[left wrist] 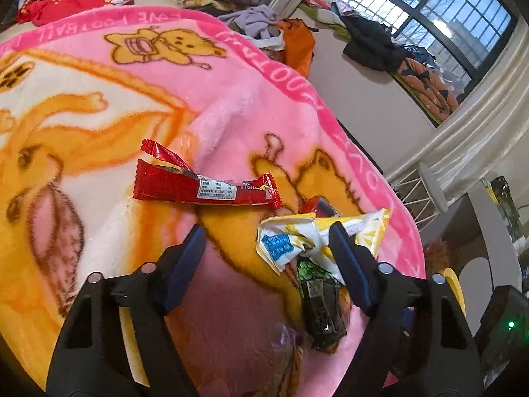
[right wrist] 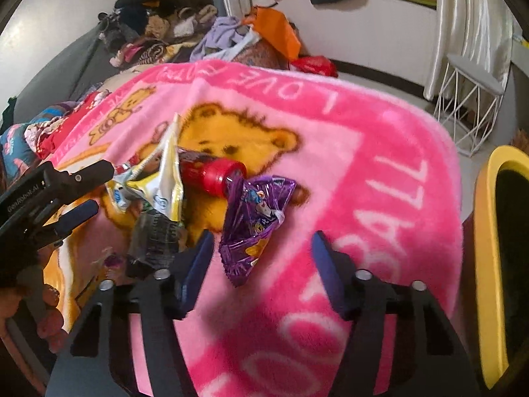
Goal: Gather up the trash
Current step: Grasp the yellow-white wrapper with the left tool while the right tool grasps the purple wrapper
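I have both tools spread wide over the pink blanket (right wrist: 380, 152) on the bed, because nothing is picked up yet and each needs room to straddle a piece. My left hand-held gripper (left wrist: 267, 241) hangs with its jaws apart beside the yellow-and-white wrapper (left wrist: 297, 235), one finger already at its edge, with the red wrapper (left wrist: 205, 188) lying just ahead. My right hand-held gripper (right wrist: 261, 248) is likewise apart, lined up on the purple wrapper (right wrist: 254, 221) between its fingers. A red bottle (right wrist: 215, 175) rests just behind it. The yellow bin (right wrist: 489, 264) waits off the bed's edge; the dark wrapper (left wrist: 320, 301) may be a seaweed packet, too blurred to say.
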